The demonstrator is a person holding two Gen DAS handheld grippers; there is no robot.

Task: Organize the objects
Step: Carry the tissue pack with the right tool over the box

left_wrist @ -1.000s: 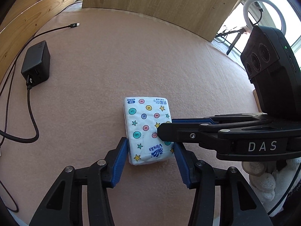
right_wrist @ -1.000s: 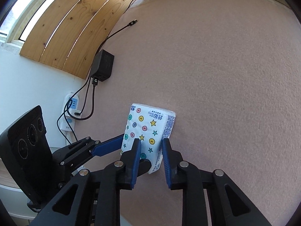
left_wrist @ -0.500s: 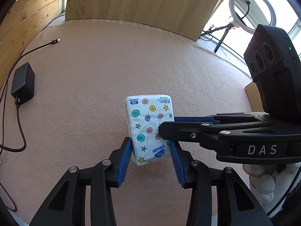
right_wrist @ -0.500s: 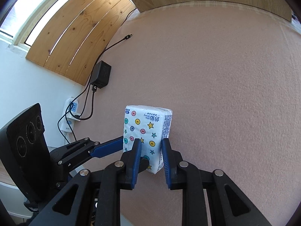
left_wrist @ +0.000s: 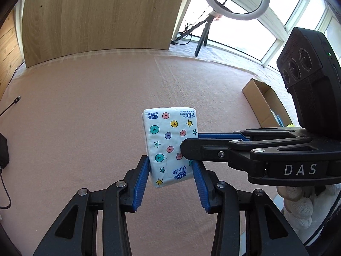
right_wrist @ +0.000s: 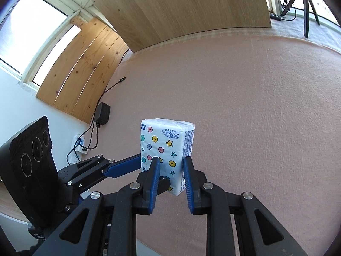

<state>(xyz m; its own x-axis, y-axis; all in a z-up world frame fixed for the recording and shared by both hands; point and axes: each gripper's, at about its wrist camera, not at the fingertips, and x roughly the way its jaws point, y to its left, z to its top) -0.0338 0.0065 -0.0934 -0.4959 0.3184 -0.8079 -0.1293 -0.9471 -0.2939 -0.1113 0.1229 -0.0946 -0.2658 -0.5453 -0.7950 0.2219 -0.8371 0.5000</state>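
Observation:
A white tissue pack [left_wrist: 168, 140] with coloured dots and stars is held up off the pink carpet. My left gripper [left_wrist: 170, 168] is shut on its long sides at the near end. My right gripper [right_wrist: 169, 170] is shut on its flat faces; it comes in from the right in the left wrist view [left_wrist: 189, 147]. The pack also shows in the right wrist view [right_wrist: 166, 145], and the left gripper's blue finger [right_wrist: 125, 164] reaches it from the left. An open cardboard box [left_wrist: 266, 104] lies on the carpet at the right.
A wooden board [left_wrist: 96, 17] stands at the back. A ring light on a tripod [left_wrist: 232, 2] stands by the windows. A black power adapter [right_wrist: 103, 114] with cables and a white power strip [right_wrist: 77, 148] lie by the slatted wood wall at the left.
Both grippers have lifted the tissue pack off the carpet and tilted it up. The left gripper closed onto it. The views swung up and right, bringing the cardboard box into sight.

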